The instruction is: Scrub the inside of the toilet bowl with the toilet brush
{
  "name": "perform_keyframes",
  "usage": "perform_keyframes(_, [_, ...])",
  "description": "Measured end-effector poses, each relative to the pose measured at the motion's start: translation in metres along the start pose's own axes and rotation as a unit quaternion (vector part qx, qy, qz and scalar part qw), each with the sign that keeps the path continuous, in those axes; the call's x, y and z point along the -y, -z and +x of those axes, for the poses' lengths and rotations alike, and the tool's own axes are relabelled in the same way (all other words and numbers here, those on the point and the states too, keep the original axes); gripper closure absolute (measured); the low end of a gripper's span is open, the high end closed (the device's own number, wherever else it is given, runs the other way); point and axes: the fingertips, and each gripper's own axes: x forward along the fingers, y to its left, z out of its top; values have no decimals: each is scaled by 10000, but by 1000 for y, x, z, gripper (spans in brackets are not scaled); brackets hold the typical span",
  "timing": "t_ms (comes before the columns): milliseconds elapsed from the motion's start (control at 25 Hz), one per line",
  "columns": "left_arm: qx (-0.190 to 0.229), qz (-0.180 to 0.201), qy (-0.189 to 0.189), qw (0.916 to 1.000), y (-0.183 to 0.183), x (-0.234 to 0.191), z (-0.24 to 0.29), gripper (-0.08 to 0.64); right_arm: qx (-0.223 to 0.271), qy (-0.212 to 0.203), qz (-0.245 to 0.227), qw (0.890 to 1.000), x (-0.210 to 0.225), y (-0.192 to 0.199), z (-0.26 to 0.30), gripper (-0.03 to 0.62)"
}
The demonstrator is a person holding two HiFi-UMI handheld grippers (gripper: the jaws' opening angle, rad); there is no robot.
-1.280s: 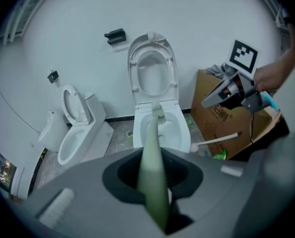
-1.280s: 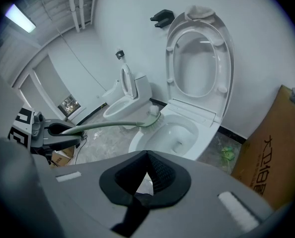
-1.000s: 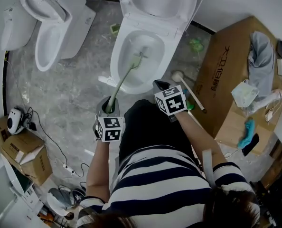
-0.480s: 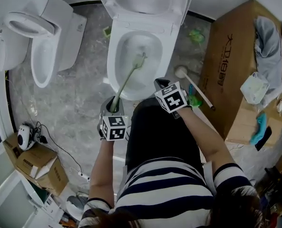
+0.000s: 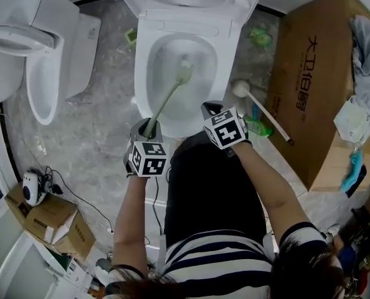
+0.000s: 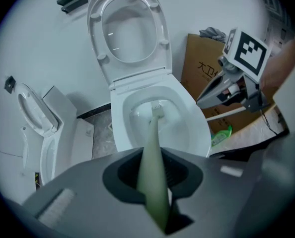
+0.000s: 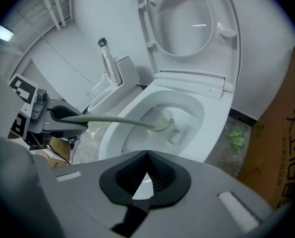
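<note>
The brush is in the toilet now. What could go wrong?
1. The left gripper holds the long thin brush only at its very end, so it might twist or slip from the jaws during hard scrubbing.
2. The brush head is down in the toilet bowl; a quick flick could splash dirty water over the rim.
3. A white-headed stick lies on the floor just right of the toilet; a sideways step could trip on it.

The left gripper (image 5: 145, 129) and right gripper (image 5: 211, 109) are grey shells with dark ribbed pads (image 7: 162, 175), each backed by a white cube (image 5: 148, 159) of black square markers (one per face); behind them, a short-sleeved dark-and-white striped shirt (image 5: 216, 260) and black trousers (image 5: 203, 185).
</note>
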Motion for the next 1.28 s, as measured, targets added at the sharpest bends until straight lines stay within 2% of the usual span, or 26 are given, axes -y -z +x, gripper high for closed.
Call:
perform_keyframes(400, [-416,646,264,9967,-10,-5,65,560,-48,53,22,10000,15,-5,50,595])
perform_keyframes(840, [-534,773,470,9945,-15,17,97,560,-8,-8,187,9998,14,-4,68,595])
perform_keyframes(1280, [-529,701,232,9959,-44,2,116,560,-43,23,203,9998,23,-4,76,595])
